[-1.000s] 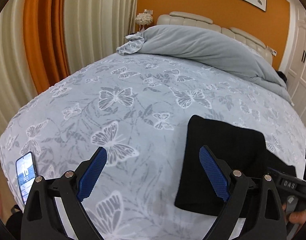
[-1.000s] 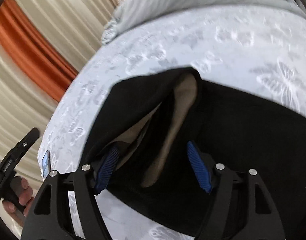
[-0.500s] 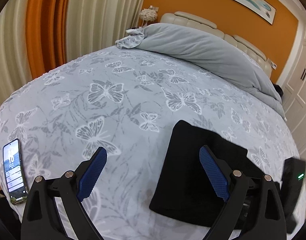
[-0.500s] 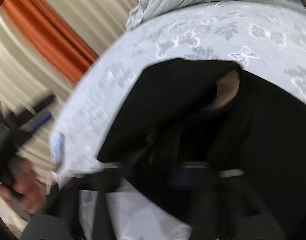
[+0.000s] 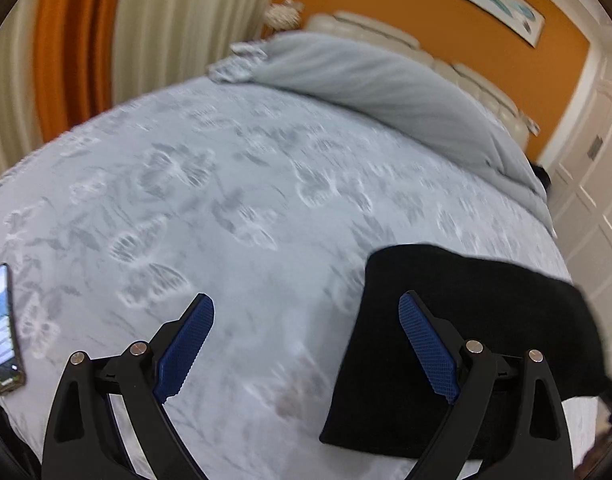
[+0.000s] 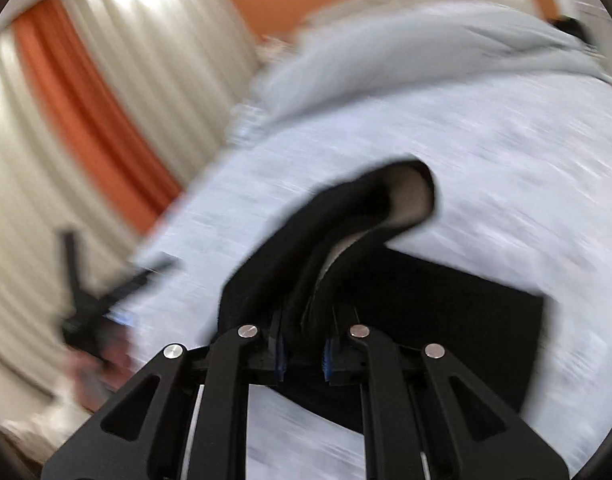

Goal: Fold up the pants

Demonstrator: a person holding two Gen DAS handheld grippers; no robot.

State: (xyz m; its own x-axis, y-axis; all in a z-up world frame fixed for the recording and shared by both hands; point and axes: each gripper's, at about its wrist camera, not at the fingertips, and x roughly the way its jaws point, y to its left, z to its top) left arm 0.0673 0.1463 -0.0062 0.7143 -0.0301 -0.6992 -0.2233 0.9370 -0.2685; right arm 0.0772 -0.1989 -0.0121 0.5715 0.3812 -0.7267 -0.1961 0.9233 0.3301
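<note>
My left gripper point(image 5: 306, 344) had black arms. Its pads point(image 5: 428, 350) were blue and textured. Silver screws point(image 6: 247, 331) studded my right gripper point(image 6: 303, 354).

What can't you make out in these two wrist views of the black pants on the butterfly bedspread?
- Left wrist view: black fabric pants, near edge hidden behind the left gripper.
- Left wrist view: smartphone cut by frame edge, screen unreadable.
- Right wrist view: person's hand, motion-blurred.

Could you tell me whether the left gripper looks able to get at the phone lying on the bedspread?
Probably yes: the left gripper is open and empty, and only bare bedspread lies between it and the phone.
</note>
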